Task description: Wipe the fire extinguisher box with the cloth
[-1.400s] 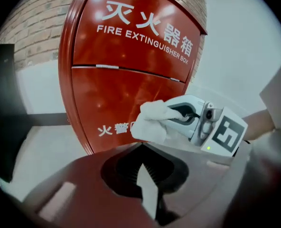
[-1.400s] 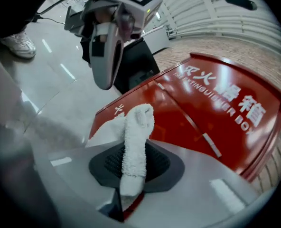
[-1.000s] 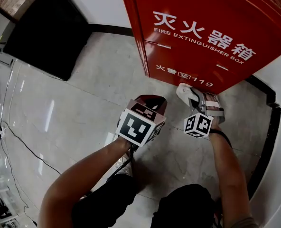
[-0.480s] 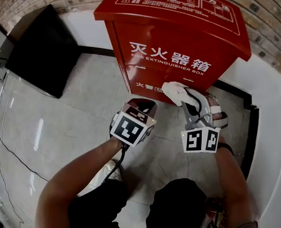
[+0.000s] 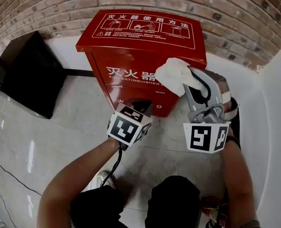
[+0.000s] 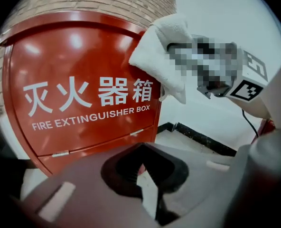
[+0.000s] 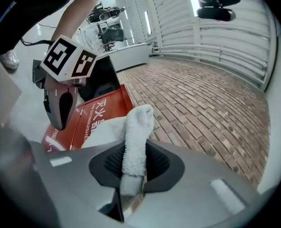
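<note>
- fire extinguisher box [image 5: 131, 56]: red, white lettering on the front, instruction panel on its sloped lid; stands on the floor [image 5: 64, 122] against the brick wall [image 5: 235, 13]
- cloth [image 5: 176, 75]: white, bunched, at the box's front upper right corner, just under the lid edge, covering the right end of the lettering; looks pressed on the red face in the left gripper view [image 6: 162, 51]
- right gripper [image 5: 192, 80]: in front of the box's right side, raised to lid height; jaws clamped on the cloth [image 7: 135, 137], which sticks up between them as a rolled strip
- left gripper [image 5: 141, 106]: low before the middle of the box's front, pointing at it, not touching; jaws together, nothing between them [image 6: 145, 167]
- the left gripper is well below the cloth
- black cabinet [image 5: 29, 75]: left of the box, against the same wall, a gap between them
- black cable [image 5: 114, 167]: hangs from the left gripper, on the side away from the box
</note>
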Available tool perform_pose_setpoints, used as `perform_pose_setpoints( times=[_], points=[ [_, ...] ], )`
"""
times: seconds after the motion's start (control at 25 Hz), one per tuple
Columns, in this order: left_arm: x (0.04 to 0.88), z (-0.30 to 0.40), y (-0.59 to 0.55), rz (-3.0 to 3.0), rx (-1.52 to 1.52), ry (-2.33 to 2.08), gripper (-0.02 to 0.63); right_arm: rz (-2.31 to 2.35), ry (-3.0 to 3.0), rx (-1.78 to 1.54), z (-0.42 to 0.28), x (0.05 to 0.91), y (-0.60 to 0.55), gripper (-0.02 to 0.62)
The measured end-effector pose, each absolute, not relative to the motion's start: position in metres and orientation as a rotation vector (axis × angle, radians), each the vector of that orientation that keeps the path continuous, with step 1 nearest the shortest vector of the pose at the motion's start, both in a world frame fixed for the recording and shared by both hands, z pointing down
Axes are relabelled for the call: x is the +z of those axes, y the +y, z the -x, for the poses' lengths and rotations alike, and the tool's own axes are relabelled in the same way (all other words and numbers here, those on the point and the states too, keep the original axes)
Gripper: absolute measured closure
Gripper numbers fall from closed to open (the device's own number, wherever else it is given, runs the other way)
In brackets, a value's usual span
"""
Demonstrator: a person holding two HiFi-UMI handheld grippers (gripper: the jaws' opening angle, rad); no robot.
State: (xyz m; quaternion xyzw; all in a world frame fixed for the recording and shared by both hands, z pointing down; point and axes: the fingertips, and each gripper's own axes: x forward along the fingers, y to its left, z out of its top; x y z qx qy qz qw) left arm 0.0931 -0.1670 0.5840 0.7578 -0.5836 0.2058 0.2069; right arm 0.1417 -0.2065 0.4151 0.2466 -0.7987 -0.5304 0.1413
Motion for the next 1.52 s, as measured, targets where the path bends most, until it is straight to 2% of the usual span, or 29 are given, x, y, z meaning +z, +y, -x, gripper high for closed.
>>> perform_pose_setpoints(
  times=[0.2, 0.88, 1.04, 1.24, 1.52],
  points=[
    [0.611, -0.099, -0.16, -2.076, 0.588, -1.585, 0.606, -0.671, -2.296, -1.469, -0.14, 0.483, -0.217, 0.509],
    [0.749, -0.064, -0.13, -1.836, 0.562, -1.545, 0.606, -0.333, -2.133, -1.159, -0.132, 0.818, -0.221, 0.508],
    [0.756, -0.066, -0.127, -1.823, 0.577, -1.537, 0.606, -0.368, -2.181, -1.012, -0.135, 0.823, -0.215, 0.509],
    [0.727, -0.088, -0.142, -1.948, 0.768, -1.487, 0.606, -0.552, -2.318, -0.694, -0.168, 0.786, -0.218, 0.509],
    [0.679, -0.16, -0.159, -1.962, 0.811, -1.388, 0.606, -0.833, -2.36, -0.066, -0.259, 0.751, -0.251, 0.509]
  ],
)
